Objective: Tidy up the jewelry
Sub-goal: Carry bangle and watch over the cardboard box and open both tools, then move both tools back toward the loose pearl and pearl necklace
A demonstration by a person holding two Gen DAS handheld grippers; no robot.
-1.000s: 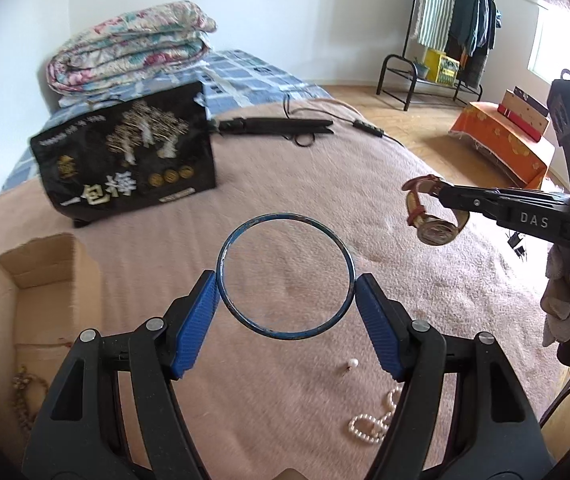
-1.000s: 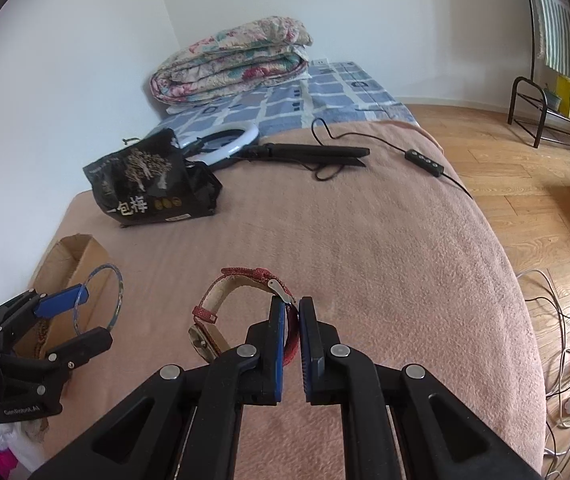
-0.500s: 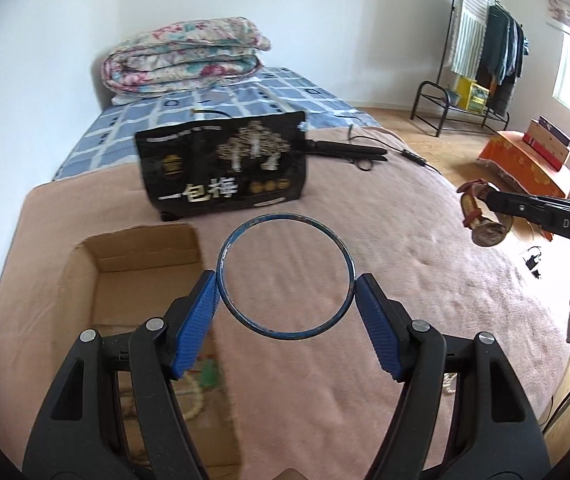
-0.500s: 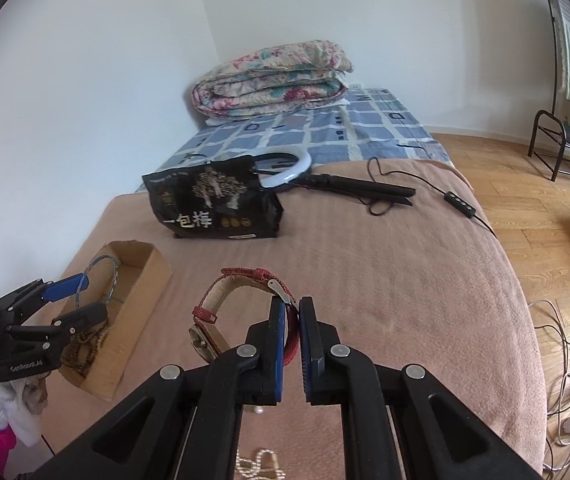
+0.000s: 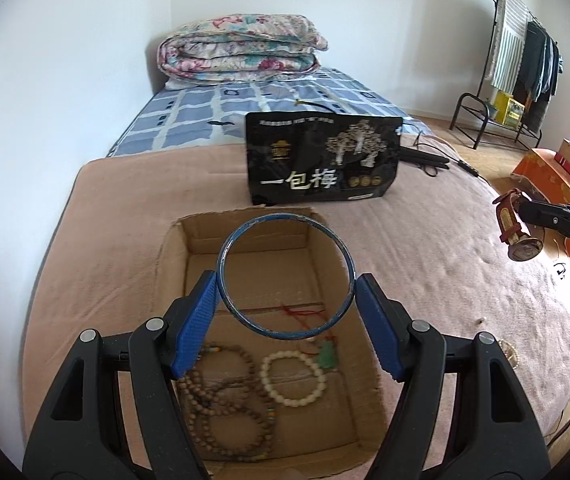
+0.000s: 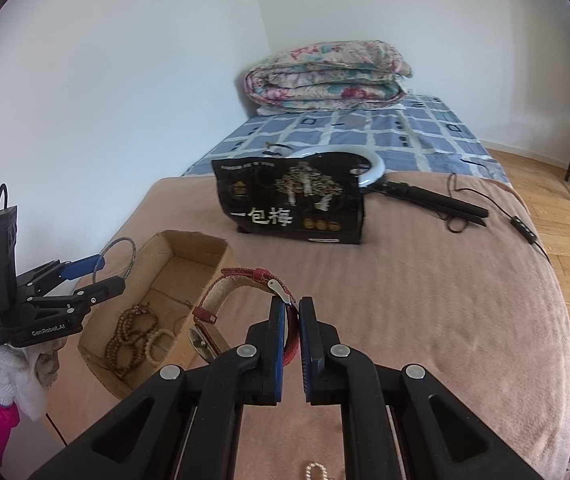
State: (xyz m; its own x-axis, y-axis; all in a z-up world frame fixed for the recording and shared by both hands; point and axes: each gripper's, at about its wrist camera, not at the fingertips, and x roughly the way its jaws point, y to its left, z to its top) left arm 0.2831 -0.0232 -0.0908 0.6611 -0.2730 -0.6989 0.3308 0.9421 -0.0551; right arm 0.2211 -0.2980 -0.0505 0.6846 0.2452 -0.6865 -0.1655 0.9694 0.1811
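1. I have swung both grippers leftward across the pink blanket [image 5: 425, 248]; a second ago my left camera saw the cardboard box [image 5: 173, 240] only at the picture's edge, and now the box fills the view under the left gripper [image 5: 285, 292]. I judge I am at the drop point for this piece.
2. Left gripper: jaws spread wide, each blue pad pressed on an outer side of the blue bangle [image 5: 285, 224], which it holds in the air over the box. In the box lie brown bead strings [image 5: 221, 412], a white bead bracelet [image 5: 293, 380] and a green pendant on red cord [image 5: 327, 358].
3. Right gripper [image 6: 292, 312]: jaws pressed almost together, pinching the strap of the red watch [image 6: 253, 274], which hangs just beside the box's right wall, above the blanket.
4. A pearl string [image 6: 315, 470] lies on the blanket near me, yet to be collected.
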